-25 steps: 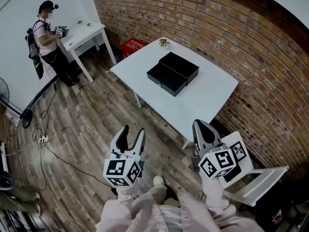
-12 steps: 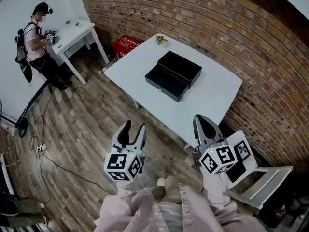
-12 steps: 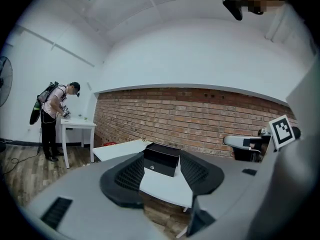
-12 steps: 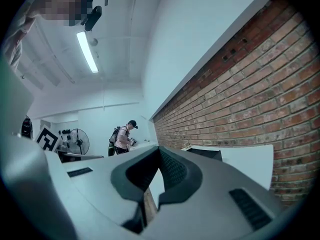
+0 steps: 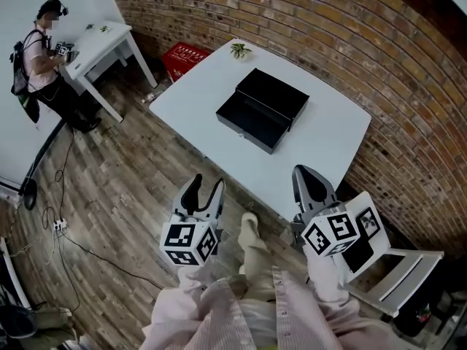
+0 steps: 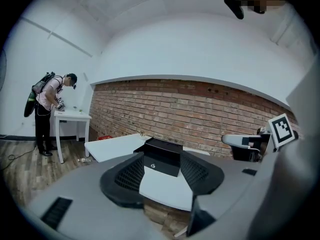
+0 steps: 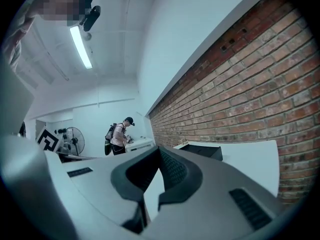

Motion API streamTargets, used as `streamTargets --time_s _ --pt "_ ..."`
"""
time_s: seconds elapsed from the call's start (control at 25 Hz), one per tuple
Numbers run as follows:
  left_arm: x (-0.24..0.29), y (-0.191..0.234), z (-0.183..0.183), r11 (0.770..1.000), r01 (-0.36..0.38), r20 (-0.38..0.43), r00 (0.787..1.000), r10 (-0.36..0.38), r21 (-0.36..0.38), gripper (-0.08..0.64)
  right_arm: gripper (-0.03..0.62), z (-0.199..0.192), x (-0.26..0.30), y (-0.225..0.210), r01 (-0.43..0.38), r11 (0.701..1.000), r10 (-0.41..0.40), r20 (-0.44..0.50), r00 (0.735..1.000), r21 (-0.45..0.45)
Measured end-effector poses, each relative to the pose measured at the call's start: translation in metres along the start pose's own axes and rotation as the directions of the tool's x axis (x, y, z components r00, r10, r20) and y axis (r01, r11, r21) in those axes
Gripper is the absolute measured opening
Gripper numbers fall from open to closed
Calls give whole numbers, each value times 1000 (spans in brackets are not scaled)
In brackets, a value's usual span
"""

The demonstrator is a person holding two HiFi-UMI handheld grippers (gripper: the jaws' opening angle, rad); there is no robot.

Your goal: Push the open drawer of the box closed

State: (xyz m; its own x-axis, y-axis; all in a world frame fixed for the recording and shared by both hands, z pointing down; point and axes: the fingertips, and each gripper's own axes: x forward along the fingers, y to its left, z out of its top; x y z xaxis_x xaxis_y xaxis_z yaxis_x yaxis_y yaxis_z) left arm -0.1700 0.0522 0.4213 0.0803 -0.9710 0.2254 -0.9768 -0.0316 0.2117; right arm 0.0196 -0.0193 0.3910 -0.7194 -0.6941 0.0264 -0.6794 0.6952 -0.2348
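Note:
A black box [image 5: 276, 95] lies on the white table [image 5: 325, 148], its open drawer [image 5: 246, 119] pulled out toward me. In the left gripper view the drawer front [image 6: 161, 165] with its small knob faces me across the table. My left gripper [image 5: 205, 185] hangs over the floor short of the table's near edge. Its jaws stand open, have closed slightly, and have nothing between them [image 6: 161, 158]. My right gripper [image 5: 306, 173] hovers at the table's near corner, its fingers together and empty [image 7: 160, 150]. The box [image 7: 204, 151] shows far ahead in the right gripper view.
A small plant [image 5: 239, 49] sits at the table's far corner. A white chair [image 5: 398, 275] stands at lower right. A red crate [image 5: 186, 57] is by the brick wall. Another person [image 5: 36, 53] stands at a second white table [image 5: 102, 39]. Cables [image 5: 66, 224] run over the wood floor.
Both grippers have moved forward toward the table, which now lies nearer. My leg has stepped forward between them. The box and drawer have not moved.

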Motion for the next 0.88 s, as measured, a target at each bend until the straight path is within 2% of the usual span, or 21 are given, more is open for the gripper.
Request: streamTargets --time_s 0.36,0.64,0.88 --pt "86 17 -7 999 52 -77 996 -53 -11 204 2 -5 65 -43 39 999 -38 -28 999 38" --pt "150 27 -23 995 97 -164 981 -100 -26 195 2 -15 109 -81 84 994 -79 -70 994 72" --pt "184 32 -47 991 132 -257 957 -131 -14 195 3 -11 132 -100 100 991 -94 -66 993 92"
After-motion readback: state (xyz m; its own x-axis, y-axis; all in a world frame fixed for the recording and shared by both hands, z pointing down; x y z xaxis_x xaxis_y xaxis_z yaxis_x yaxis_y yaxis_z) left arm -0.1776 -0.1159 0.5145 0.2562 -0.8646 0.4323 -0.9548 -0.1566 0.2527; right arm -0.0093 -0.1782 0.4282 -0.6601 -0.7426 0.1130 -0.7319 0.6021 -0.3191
